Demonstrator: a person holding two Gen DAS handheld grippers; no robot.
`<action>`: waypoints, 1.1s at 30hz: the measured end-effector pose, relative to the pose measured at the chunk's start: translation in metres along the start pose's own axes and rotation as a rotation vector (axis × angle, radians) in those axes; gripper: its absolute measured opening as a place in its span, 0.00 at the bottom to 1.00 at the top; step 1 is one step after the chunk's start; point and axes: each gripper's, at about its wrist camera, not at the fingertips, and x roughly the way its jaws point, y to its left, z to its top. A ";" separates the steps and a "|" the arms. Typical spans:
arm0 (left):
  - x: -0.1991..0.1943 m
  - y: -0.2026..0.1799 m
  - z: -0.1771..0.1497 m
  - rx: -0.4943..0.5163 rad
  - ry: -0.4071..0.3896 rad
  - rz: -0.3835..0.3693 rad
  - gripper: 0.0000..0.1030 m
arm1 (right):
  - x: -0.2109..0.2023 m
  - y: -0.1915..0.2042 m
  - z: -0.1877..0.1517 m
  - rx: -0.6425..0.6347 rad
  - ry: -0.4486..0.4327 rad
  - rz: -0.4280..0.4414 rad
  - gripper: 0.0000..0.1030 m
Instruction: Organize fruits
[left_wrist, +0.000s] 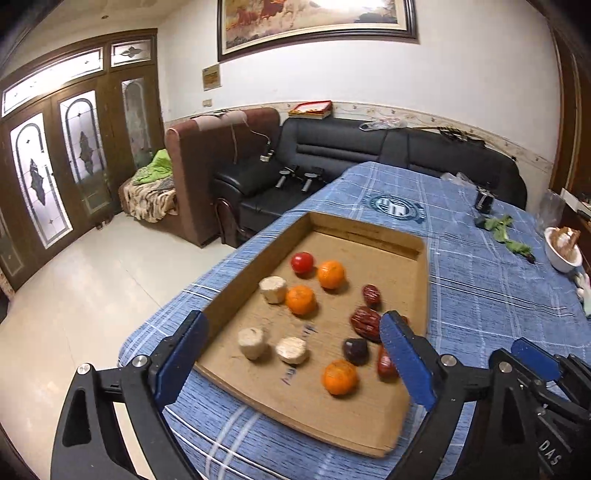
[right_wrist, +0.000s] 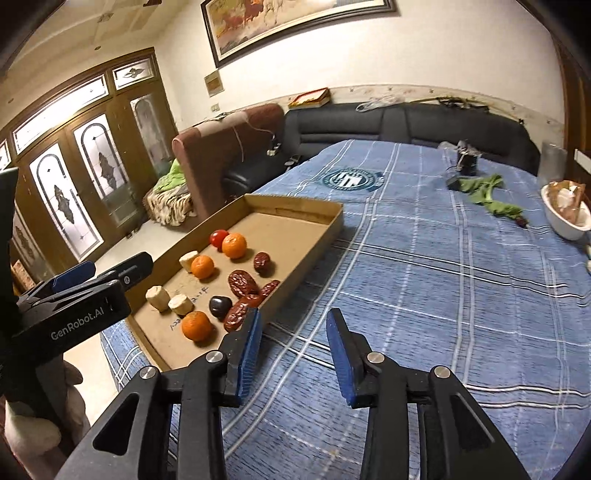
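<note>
A shallow cardboard tray (left_wrist: 369, 229) lies on the blue plaid table and shows in the right wrist view (right_wrist: 295, 206) too. In it lie three oranges (left_wrist: 340, 377), a red tomato (left_wrist: 302, 262), three pale cut chunks (left_wrist: 291, 349), several red dates (left_wrist: 365, 321) and a dark fruit (left_wrist: 355, 350). My left gripper (left_wrist: 295, 354) is open and empty, hovering over the tray's near end. My right gripper (right_wrist: 293, 332) is open and empty over bare cloth, just right of the tray. The nearest orange (right_wrist: 197, 325) lies left of it.
A white bowl (right_wrist: 565, 218) stands at the table's right edge, with green leaves (right_wrist: 487, 192) and a small dark object (right_wrist: 467, 162) on the cloth beyond. A black sofa (left_wrist: 351, 155) lies behind the table. The table's left edge drops to the floor.
</note>
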 end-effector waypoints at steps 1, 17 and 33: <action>-0.002 -0.003 0.000 0.003 0.001 -0.005 0.91 | -0.002 -0.001 -0.001 -0.001 -0.004 -0.003 0.40; -0.014 -0.049 -0.010 0.097 0.017 -0.064 0.91 | -0.018 -0.029 -0.013 0.059 -0.033 -0.054 0.43; -0.001 -0.048 -0.015 0.077 0.049 -0.098 0.91 | -0.009 -0.028 -0.019 0.066 -0.006 -0.081 0.44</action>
